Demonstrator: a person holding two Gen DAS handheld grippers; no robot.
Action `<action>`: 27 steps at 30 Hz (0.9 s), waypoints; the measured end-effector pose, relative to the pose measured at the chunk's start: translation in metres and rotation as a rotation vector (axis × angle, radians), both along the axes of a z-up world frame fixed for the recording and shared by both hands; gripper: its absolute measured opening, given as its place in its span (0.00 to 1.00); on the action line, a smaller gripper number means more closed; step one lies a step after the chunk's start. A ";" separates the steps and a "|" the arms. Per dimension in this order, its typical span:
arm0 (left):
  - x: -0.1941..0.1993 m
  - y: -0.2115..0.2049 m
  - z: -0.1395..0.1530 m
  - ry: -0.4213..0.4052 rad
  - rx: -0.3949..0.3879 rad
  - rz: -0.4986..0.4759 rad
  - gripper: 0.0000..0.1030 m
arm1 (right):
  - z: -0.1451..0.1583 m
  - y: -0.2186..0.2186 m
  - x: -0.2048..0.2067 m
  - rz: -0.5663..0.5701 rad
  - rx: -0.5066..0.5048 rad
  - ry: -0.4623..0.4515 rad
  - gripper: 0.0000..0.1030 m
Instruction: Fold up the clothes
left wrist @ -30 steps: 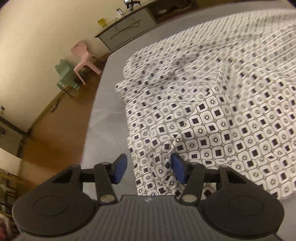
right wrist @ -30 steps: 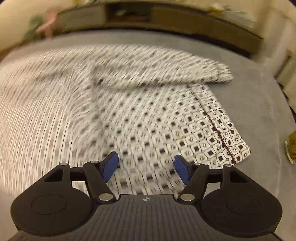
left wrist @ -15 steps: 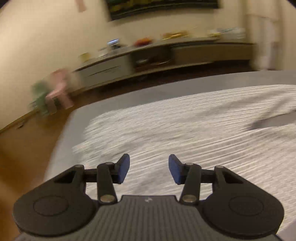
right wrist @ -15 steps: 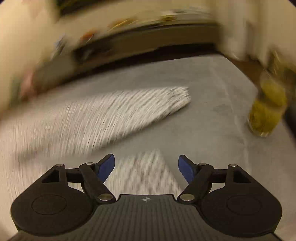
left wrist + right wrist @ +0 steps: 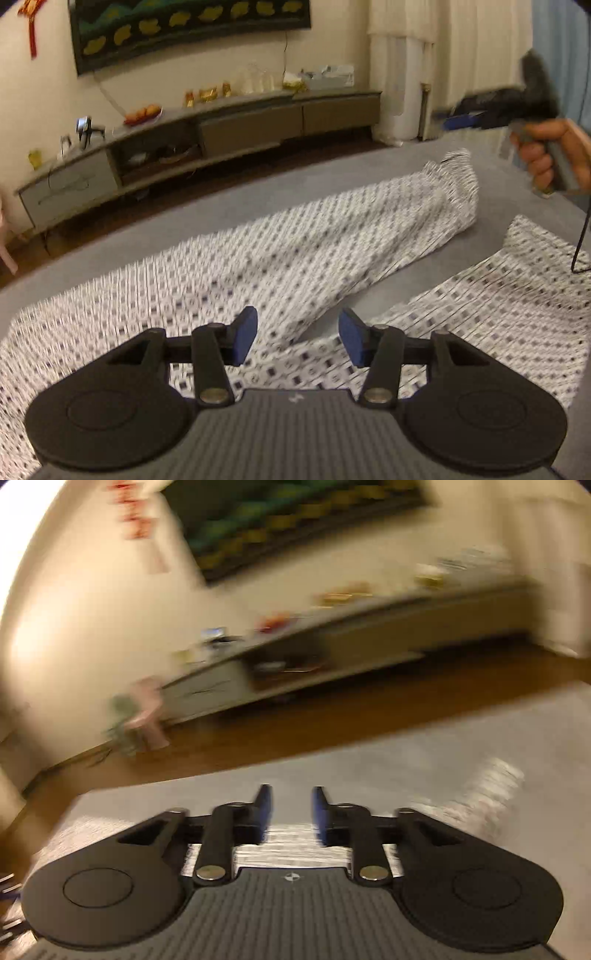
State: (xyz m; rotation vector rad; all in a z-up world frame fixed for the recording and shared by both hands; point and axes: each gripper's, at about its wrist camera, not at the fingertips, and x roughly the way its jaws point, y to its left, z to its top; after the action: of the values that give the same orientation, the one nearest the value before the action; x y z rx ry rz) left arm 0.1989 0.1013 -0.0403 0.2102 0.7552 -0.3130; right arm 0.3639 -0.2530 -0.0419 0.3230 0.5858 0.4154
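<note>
Patterned shirt spread across a grey bed; left gripper and right gripper both hover, fingers apart, empty.

Garment on bed, cabinet behind.

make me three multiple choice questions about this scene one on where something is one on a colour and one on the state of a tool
1. Where does the patterned garment lie?
A. on the grey surface
B. on the sideboard
C. on the wooden floor

2. What colour are the pads of the left tool?
A. red
B. blue
C. white

3. How does the left tool stand?
A. shut on the sleeve
B. shut on nothing
C. open, holding nothing

Answers:
1 A: the cloth is spread across the grey surface, in front of the sideboard.
2 B: both pads show blue.
3 C: a wide gap shows between the pads, with cloth lying flat beyond.
</note>
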 end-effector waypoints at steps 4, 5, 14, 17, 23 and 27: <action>0.000 0.019 -0.012 0.004 0.079 0.035 0.47 | -0.020 -0.039 -0.001 -0.267 -0.005 0.069 0.78; -0.001 0.023 -0.011 -0.003 0.089 0.044 0.47 | -0.028 -0.051 -0.002 -0.369 -0.054 0.124 0.77; -0.006 0.016 0.008 -0.039 0.045 0.005 0.48 | -0.070 -0.037 0.007 -0.365 -0.172 0.243 0.05; -0.010 0.012 0.013 -0.049 0.035 -0.005 0.48 | -0.032 0.026 0.009 -0.121 -0.193 0.051 0.03; -0.009 0.015 0.010 -0.050 0.045 -0.005 0.48 | -0.003 0.068 0.004 0.180 -0.010 -0.058 0.73; -0.008 0.018 0.008 -0.053 0.057 -0.002 0.49 | -0.017 0.018 0.022 -0.101 -0.057 0.046 0.72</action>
State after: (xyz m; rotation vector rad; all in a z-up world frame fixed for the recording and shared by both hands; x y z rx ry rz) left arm 0.1909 0.1191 -0.0319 0.2718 0.7122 -0.2866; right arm 0.3858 -0.2346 -0.0585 0.3070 0.6220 0.2940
